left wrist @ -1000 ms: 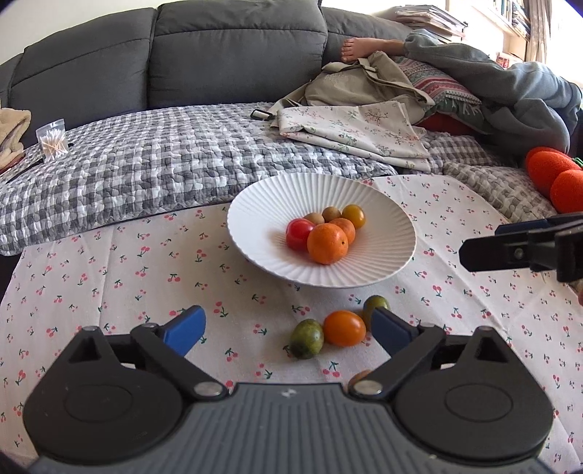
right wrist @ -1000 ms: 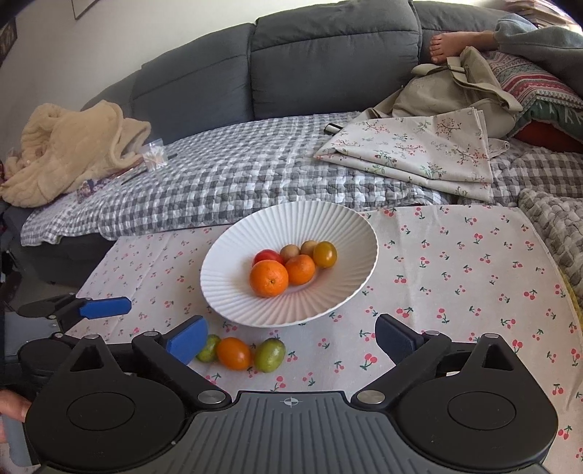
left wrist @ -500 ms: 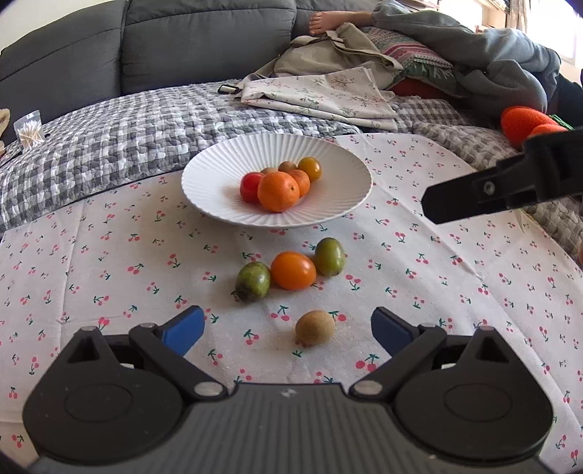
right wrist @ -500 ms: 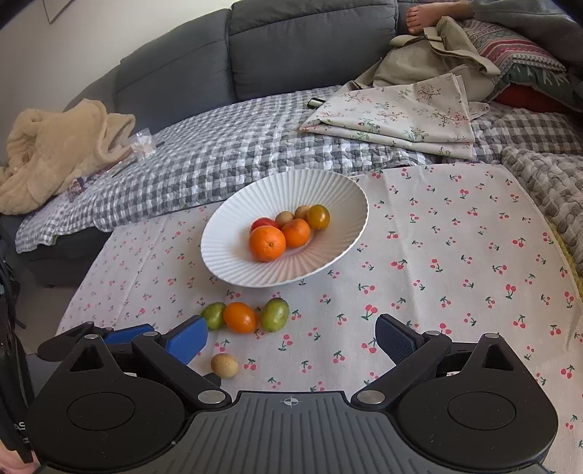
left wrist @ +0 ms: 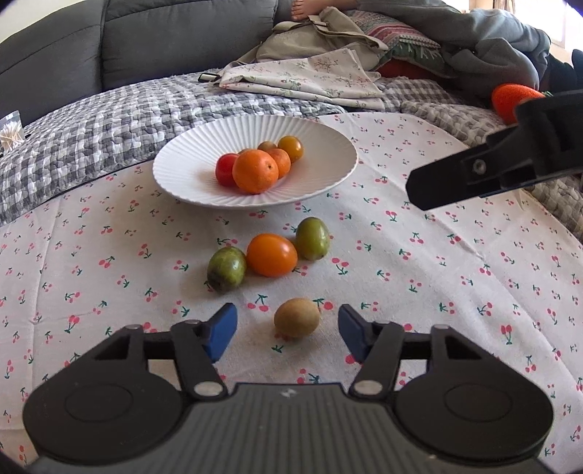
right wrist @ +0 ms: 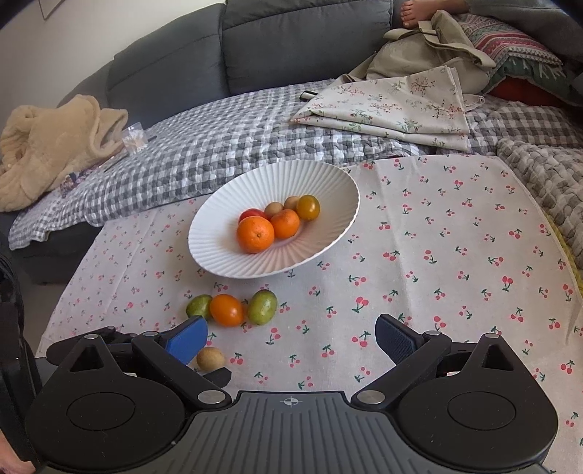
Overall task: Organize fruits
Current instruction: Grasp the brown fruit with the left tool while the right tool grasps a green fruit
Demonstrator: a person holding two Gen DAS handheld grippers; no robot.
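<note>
A white ribbed plate [left wrist: 320, 146] [right wrist: 328, 182] on the cherry-print cloth holds an orange [left wrist: 254, 171] [right wrist: 255, 234] and several small fruits. In front of it lie a green fruit [left wrist: 226, 269] [right wrist: 198, 305], an orange tomato [left wrist: 271, 254] [right wrist: 226, 309] and a second green fruit [left wrist: 312, 237] [right wrist: 262, 306]. A small brown fruit [left wrist: 297, 318] [right wrist: 210, 358] lies nearer, between my left gripper's open blue fingertips. My left gripper [left wrist: 288, 330] is open around it, not touching. My right gripper [right wrist: 291, 339] is open and empty above the cloth; its finger shows in the left wrist view [left wrist: 473, 175].
A grey sofa [right wrist: 291, 43] with a checked blanket [right wrist: 218, 146], folded floral cloths [right wrist: 393, 105] and a beige fleece [right wrist: 47, 142] lies behind the table. A person's bare foot [right wrist: 419, 11] and orange cushions [left wrist: 510, 98] are at the back right.
My left gripper has pulled back and lowered, so the small brown fruit now sits between its fingertips. The right gripper has drawn back and risen a little.
</note>
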